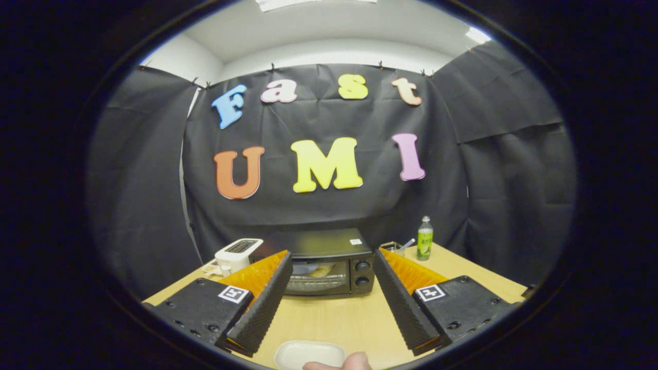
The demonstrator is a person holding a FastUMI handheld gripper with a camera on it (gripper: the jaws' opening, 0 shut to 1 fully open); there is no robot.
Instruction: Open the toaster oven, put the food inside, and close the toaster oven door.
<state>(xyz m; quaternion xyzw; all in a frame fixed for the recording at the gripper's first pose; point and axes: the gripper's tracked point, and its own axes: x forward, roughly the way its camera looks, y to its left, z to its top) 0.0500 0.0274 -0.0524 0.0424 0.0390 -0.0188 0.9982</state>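
Note:
A black toaster oven [329, 264] stands at the back of the wooden table [334, 318], beyond my fingers, with its glass door shut. Something pale and yellowish [320, 271] shows through the glass on the rack inside. My gripper [333, 293] is open, its two ridged black fingers [264, 303] spread wide above the table with nothing between them. A shallow white dish [309, 353] lies on the table just below and between the fingers, nearer to me than the oven. A person's fingertip [344, 363] touches the dish's near rim.
A white pop-up toaster [237, 254] sits left of the oven. To the oven's right stand a small glass container with a utensil [395, 247] and a green-labelled bottle [424, 238]. Black cloth walls close off the back and sides.

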